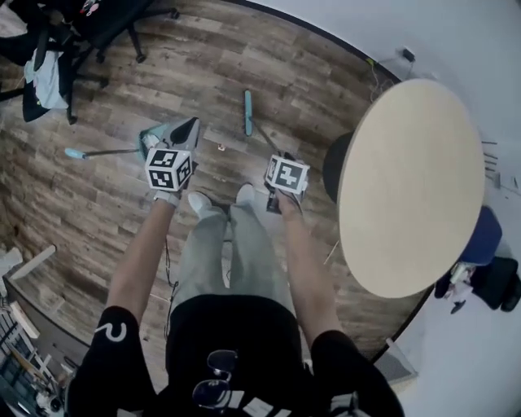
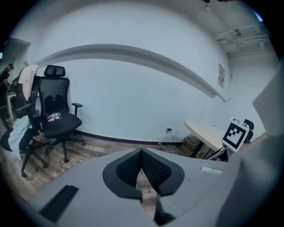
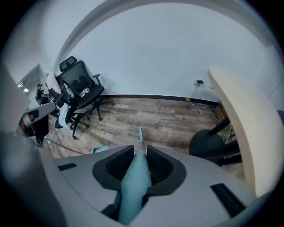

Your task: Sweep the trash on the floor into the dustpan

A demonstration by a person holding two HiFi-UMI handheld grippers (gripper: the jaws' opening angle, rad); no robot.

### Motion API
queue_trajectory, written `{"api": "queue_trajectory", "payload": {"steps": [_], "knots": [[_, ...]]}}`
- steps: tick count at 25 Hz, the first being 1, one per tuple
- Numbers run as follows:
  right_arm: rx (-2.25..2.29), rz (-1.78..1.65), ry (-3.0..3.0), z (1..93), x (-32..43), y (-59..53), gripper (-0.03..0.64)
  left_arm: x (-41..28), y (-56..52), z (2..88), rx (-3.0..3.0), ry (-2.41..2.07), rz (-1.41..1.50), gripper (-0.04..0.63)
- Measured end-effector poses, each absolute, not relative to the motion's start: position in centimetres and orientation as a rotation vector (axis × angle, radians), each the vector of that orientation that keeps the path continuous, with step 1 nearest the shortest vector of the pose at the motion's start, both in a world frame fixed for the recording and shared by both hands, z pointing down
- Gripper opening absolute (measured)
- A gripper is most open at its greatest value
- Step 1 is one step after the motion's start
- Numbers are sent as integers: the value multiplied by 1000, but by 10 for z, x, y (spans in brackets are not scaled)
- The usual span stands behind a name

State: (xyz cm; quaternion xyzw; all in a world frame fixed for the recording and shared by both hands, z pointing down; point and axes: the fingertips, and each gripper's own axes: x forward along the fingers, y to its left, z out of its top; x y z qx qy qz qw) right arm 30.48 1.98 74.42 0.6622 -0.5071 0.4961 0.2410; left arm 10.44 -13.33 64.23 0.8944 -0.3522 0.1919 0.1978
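I stand on a wood floor with a gripper in each hand. My right gripper (image 1: pixel 277 167) (image 3: pixel 141 153) is shut on the teal handle of the broom (image 3: pixel 135 181). The handle runs forward to the broom's teal head (image 1: pixel 248 111) (image 3: pixel 140 132) on the floor. My left gripper (image 1: pixel 186 134) (image 2: pixel 142 153) is shut with nothing between its pads and points level toward the wall. The teal dustpan (image 1: pixel 151 136) (image 3: pixel 100 150) lies just under and left of it. Its long handle (image 1: pixel 102 152) stretches away to the left. A small scrap of trash (image 1: pixel 220 147) lies between dustpan and broom.
A round beige table (image 1: pixel 407 187) on a black pedestal base (image 1: pixel 332 167) stands close on my right. A black office chair (image 1: pixel 106 24) (image 2: pixel 55 115) with clothes draped nearby is at the far left. Cables (image 1: pixel 383 69) run along the wall.
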Motion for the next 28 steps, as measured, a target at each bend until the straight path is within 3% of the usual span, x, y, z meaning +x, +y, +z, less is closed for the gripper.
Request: {"api": "queue_trajectory", "payload": {"steps": [6,12,20,28], "knots": [[1925,1455,-1224,745,353,109,84,178,-91,640,2586,-780,593,-3],[1972,1466,-1077,758,340,174,84,174,-54,654,2608,-660,597,-3],[1986,1535,-1085,787,216,192,84,43,-39,672,2612,-640,645,-3],[1895,1380,-1020,796,112,176,84,-107,-61,687,2563,-760,645,-3]]}}
